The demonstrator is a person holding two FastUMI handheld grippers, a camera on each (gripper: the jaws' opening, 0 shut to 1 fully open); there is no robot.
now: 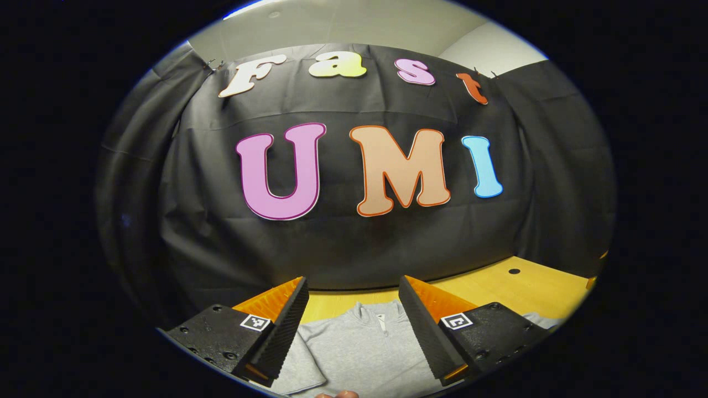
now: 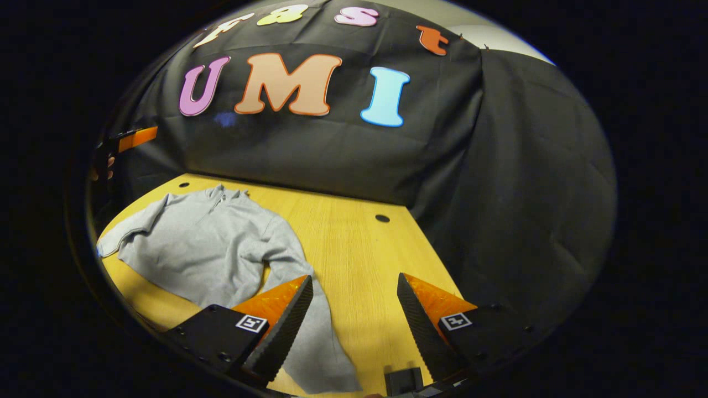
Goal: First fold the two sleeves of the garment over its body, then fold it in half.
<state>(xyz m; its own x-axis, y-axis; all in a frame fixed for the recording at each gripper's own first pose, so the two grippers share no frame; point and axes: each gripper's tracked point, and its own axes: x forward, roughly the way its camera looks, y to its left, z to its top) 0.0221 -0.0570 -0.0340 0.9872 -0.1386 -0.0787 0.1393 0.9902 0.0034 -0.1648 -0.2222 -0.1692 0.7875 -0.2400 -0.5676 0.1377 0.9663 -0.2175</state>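
While both tools hang above the work, the left gripper [image 1: 354,309] stands with its fingers spread wide over the collar of the grey zip-neck sweatshirt [image 1: 365,348]; the right gripper [image 2: 354,309], likewise agape and empty, hovers beside the outstretched sleeve [image 2: 310,331]; the sweatshirt [image 2: 210,243] lies flat on the yellow wooden table [image 2: 359,260].

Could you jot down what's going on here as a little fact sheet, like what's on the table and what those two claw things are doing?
garment: grey sweatshirt with a short zip collar, lying flat
surface: yellow wooden table
near sleeve: stretched out toward the right gripper, not yet folded
left gripper: open, above the collar, holding nothing
right gripper: open, beside the sleeve, holding nothing
task stage: no fold seen yet
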